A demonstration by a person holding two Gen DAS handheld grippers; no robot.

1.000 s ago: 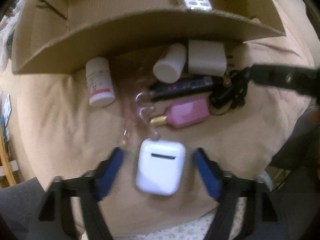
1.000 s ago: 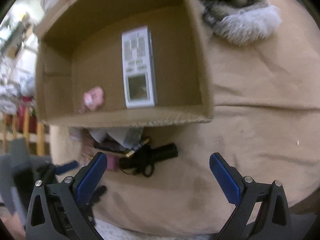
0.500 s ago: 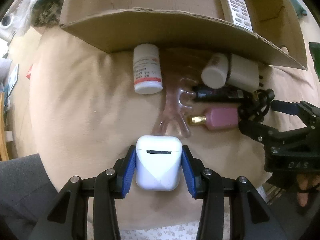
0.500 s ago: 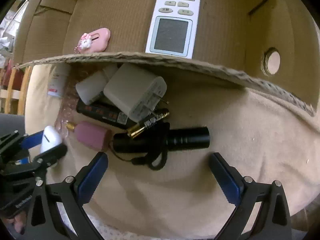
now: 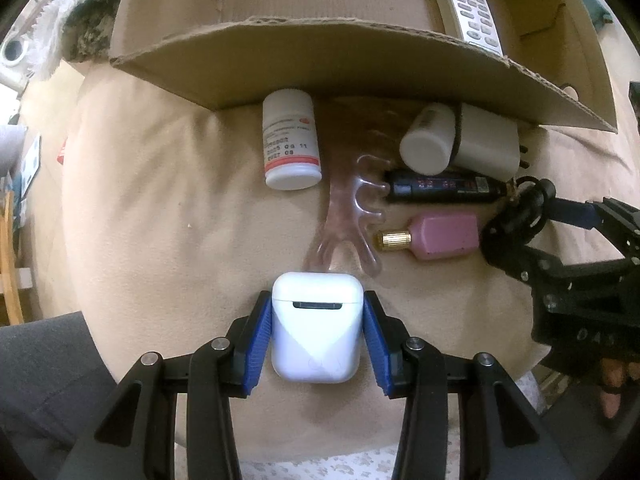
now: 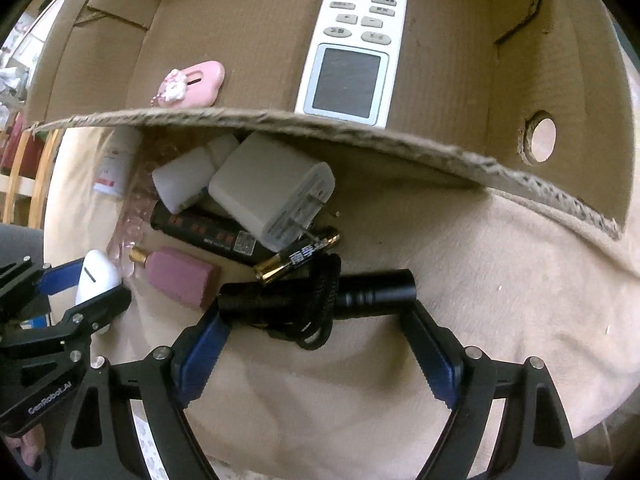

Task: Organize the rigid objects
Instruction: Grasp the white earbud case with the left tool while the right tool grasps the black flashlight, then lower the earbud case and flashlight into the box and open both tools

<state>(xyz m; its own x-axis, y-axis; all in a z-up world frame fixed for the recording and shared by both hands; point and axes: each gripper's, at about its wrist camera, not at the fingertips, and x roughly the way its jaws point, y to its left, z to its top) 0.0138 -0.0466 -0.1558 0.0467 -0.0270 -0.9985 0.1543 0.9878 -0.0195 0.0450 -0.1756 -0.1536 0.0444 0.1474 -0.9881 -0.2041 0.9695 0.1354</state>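
My left gripper [image 5: 318, 334] grips the white earbud case [image 5: 317, 326] — both blue fingers [image 5: 260, 338] press flat on its sides, lid end pointing away from me toward the cardboard box [image 5: 320, 60], its long axis running along the fingers. My right gripper [image 6: 316, 344] is closing over the black flashlight [image 6: 352, 292]; the barrel lies crosswise between the fingers, its ends at or just beside the pads, and I cannot tell whether they press yet. Its lens end points to the right, a black cord looped round its middle. The pile sits tight against the box's near wall: pink bottle [image 6: 180, 278], charger plug [image 6: 272, 196], a battery [image 6: 296, 258], a black bar [image 6: 208, 234] and a pill bottle [image 5: 291, 142]. To the right of the flashlight the tan blanket [image 6: 500, 300] lies bare. Inside the box lie a remote [image 6: 354, 40] and a pink trinket [image 6: 192, 84], with open cardboard floor between them.
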